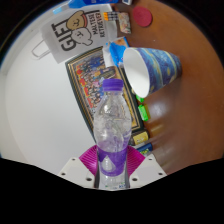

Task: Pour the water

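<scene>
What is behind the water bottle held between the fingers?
Behind the water bottle, a blue paper cup stands tilted on a printed mat, with a white gift bag beyond it. The bottle covers part of the mat. The fingers press the bottle's base.

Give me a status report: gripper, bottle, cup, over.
Gripper shut on water bottle, purple cap on, bottle upright. Blue paper cup beyond it, tipped with its mouth toward the bottle. Nothing between them; printed box sits behind.
</scene>
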`<action>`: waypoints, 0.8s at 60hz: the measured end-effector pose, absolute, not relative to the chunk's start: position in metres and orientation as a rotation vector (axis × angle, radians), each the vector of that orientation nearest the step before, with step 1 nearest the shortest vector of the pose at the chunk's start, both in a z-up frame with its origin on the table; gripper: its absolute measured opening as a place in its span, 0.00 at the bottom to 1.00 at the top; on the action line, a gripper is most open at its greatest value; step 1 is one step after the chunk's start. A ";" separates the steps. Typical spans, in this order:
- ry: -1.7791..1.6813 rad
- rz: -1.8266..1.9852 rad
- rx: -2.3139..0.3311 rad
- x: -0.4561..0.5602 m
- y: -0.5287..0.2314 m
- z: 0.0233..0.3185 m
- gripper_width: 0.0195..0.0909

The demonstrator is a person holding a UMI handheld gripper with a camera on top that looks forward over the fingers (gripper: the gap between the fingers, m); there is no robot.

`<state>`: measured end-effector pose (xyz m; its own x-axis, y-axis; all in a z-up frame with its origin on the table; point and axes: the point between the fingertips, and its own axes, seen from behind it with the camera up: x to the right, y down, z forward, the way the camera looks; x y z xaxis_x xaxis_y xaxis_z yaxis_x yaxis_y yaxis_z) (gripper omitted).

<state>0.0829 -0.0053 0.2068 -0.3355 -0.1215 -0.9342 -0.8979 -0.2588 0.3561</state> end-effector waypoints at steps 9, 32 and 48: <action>1.492 1.741 -1.243 0.095 0.001 0.191 0.20; 0.777 1.118 -1.750 0.126 -0.009 0.225 0.20; 0.219 0.339 -1.708 0.257 0.015 0.276 0.20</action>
